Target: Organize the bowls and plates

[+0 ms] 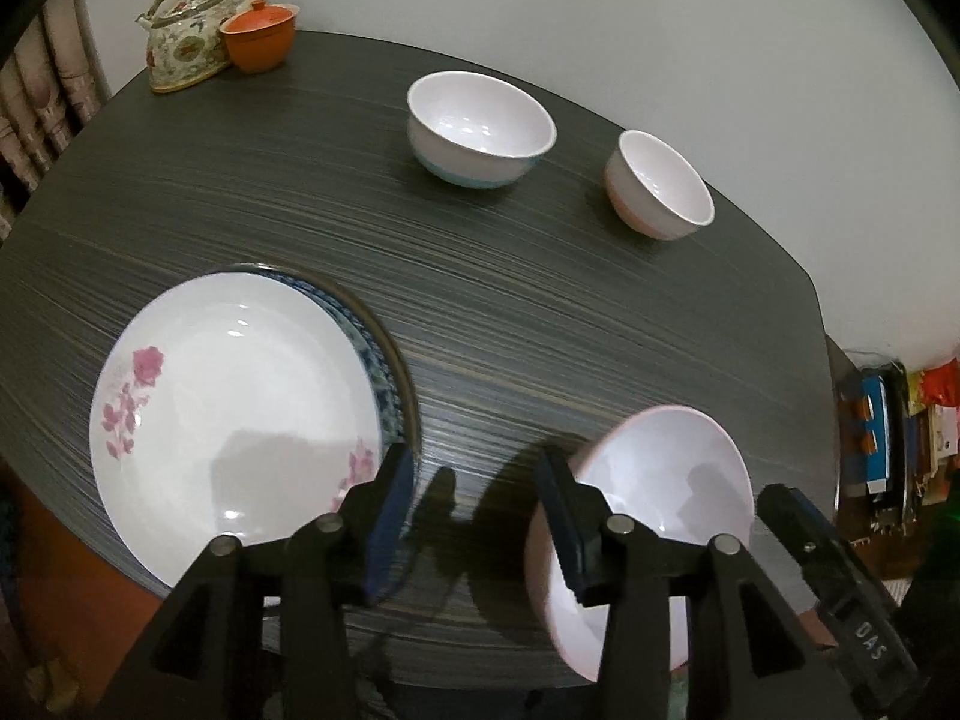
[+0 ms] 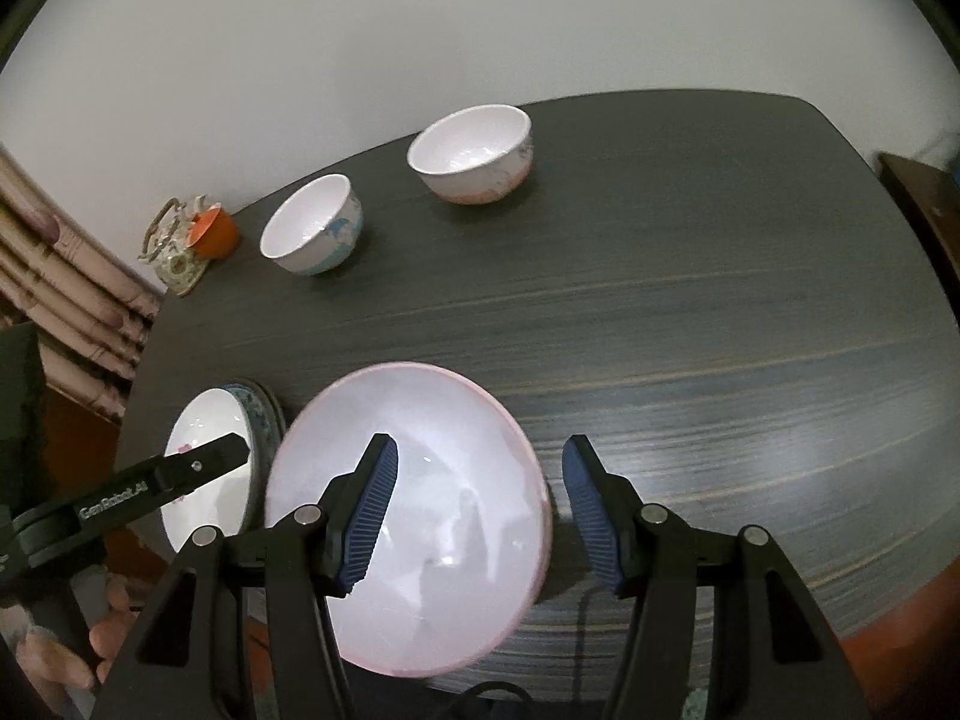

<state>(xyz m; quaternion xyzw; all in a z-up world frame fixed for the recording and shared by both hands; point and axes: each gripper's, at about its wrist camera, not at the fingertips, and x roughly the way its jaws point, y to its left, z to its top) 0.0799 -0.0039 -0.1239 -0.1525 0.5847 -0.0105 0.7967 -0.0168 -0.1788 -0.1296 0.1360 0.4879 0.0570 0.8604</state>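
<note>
A white plate with pink flowers (image 1: pixel 240 408) tops a blue-patterned plate (image 1: pixel 384 384) at the table's near left. My left gripper (image 1: pixel 477 498) is open just right of that stack; its left finger overlaps the stack's rim and only bare table lies between the fingers. My right gripper (image 2: pixel 480 480) is shut on a pink-rimmed white bowl (image 2: pixel 414 516), held tilted above the table, one finger inside and one outside the wall. The same bowl (image 1: pixel 660 504) shows in the left wrist view. A blue-based bowl (image 1: pixel 480 126) and a pink-based bowl (image 1: pixel 657 186) stand upright at the back.
A flowered teapot (image 1: pixel 186 30) and an orange lidded cup (image 1: pixel 258 36) sit in the far left corner of the dark wood-grain table (image 1: pixel 540 330). A cluttered shelf (image 1: pixel 888 432) stands past the right edge. A hand (image 2: pixel 108 630) shows at the lower left.
</note>
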